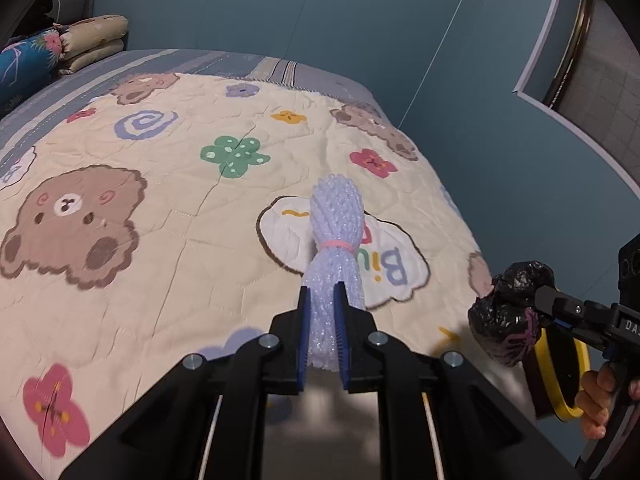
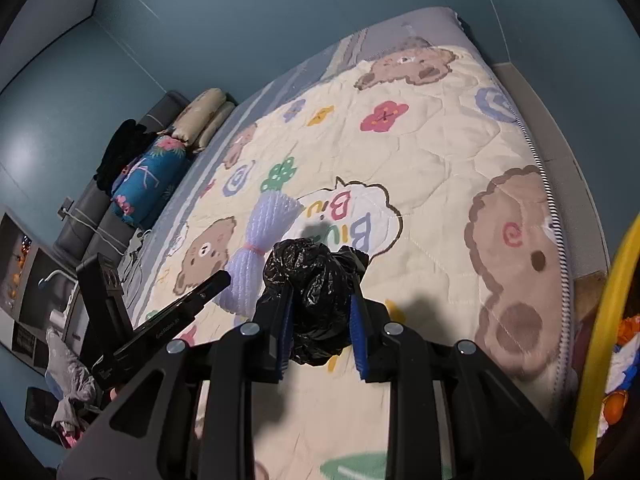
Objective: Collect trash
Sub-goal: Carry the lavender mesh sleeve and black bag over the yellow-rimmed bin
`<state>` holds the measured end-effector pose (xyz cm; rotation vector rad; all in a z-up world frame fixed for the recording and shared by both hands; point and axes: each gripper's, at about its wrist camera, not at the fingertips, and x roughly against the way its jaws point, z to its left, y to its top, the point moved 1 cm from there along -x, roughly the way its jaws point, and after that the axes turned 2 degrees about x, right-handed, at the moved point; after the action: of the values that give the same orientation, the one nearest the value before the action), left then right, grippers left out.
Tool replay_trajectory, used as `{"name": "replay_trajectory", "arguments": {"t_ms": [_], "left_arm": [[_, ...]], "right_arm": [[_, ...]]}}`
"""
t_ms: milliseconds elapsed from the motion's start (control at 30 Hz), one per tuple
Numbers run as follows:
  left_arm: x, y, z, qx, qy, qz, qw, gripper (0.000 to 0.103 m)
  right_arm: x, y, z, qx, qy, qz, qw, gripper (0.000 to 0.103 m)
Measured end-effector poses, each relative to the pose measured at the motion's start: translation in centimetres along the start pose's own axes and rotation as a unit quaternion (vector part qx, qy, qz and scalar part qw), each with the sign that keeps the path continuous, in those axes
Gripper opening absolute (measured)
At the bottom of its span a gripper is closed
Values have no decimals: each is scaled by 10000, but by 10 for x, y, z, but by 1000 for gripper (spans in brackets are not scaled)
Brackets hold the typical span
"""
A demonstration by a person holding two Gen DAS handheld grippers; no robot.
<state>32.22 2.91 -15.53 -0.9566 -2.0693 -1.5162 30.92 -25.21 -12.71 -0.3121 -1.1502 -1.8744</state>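
A white foam net bundle (image 1: 335,240) tied with a pink rubber band sticks up from my left gripper (image 1: 323,296), whose blue pads are shut on its lower end. It hangs above a cream quilt (image 1: 180,216) with bears and flowers. A crumpled black plastic bag (image 2: 316,296) sits between the blue pads of my right gripper (image 2: 320,300), which is shut on it. In the left wrist view the black plastic bag (image 1: 508,312) shows at the right, held by the right gripper (image 1: 538,300) in a person's hand (image 1: 596,404). The foam net bundle (image 2: 260,248) shows left of the bag.
Folded bedding (image 1: 92,40) and a blue floral pillow (image 1: 28,60) lie at the head of the bed. A yellow-rimmed container (image 2: 600,320) holding colourful items stands at the bed's right edge. Clutter and clothes (image 2: 68,380) lie on the floor at the left. Blue walls surround the bed.
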Motion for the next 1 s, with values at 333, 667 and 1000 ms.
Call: {"name": "replay_trajectory", "arguments": {"t_ms": [333,667,1000], "left_arm": [[82,-31,-31,-364,-173,-402,9984,11],[146,-50,-73,-731,-549,-624,9939,11],[182,-60,-124,-1168,-937,-812,9854,11]], "right_arm": [[56,-37,25,287,89,-123,9995,24],[134,-56,28,349,13,-704,9969,24],[200,-67,3,111,-113,-1242,9921,24]]}}
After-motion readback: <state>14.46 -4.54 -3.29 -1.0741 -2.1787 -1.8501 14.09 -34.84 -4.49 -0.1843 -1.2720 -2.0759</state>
